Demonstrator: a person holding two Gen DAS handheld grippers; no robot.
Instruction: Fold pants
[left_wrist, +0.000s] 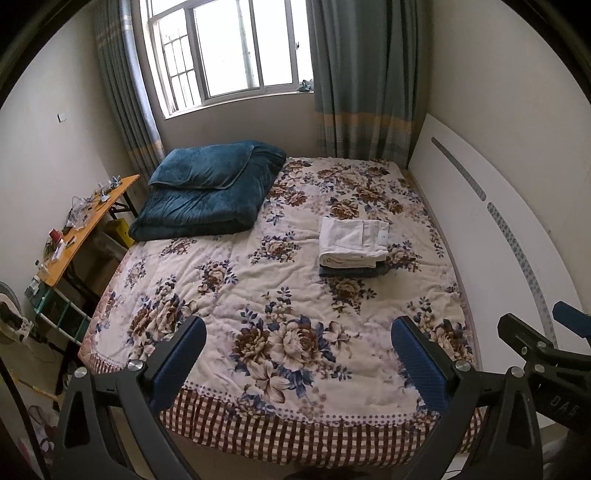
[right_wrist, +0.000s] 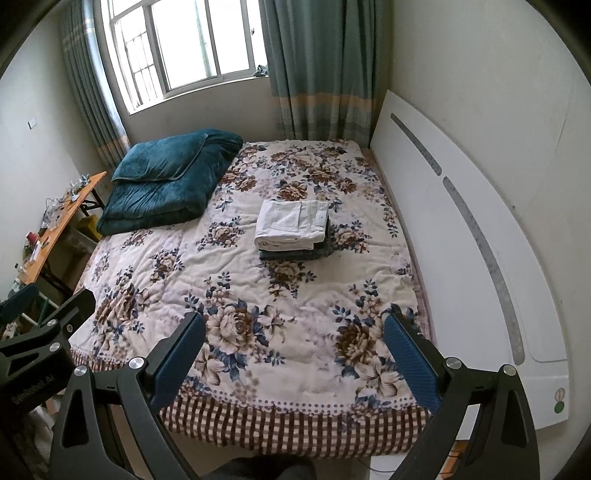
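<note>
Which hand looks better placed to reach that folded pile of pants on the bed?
Probably the right. The folded pants lie toward the headboard side, nearer the right tongs. Both the right and left tongs are open and empty.

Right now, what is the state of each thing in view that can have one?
White pants: folded, on top of the stack.
Dark pants: folded, under the white pair.
Teal quilt: folded, at the bed's far corner.
Curtains: drawn apart.
Left gripper: open, empty.
Right gripper: open, empty.

Folded white pants (left_wrist: 352, 240) lie on the bed (left_wrist: 240, 273) beyond gaping left tongs (left_wrist: 297, 343).
</note>
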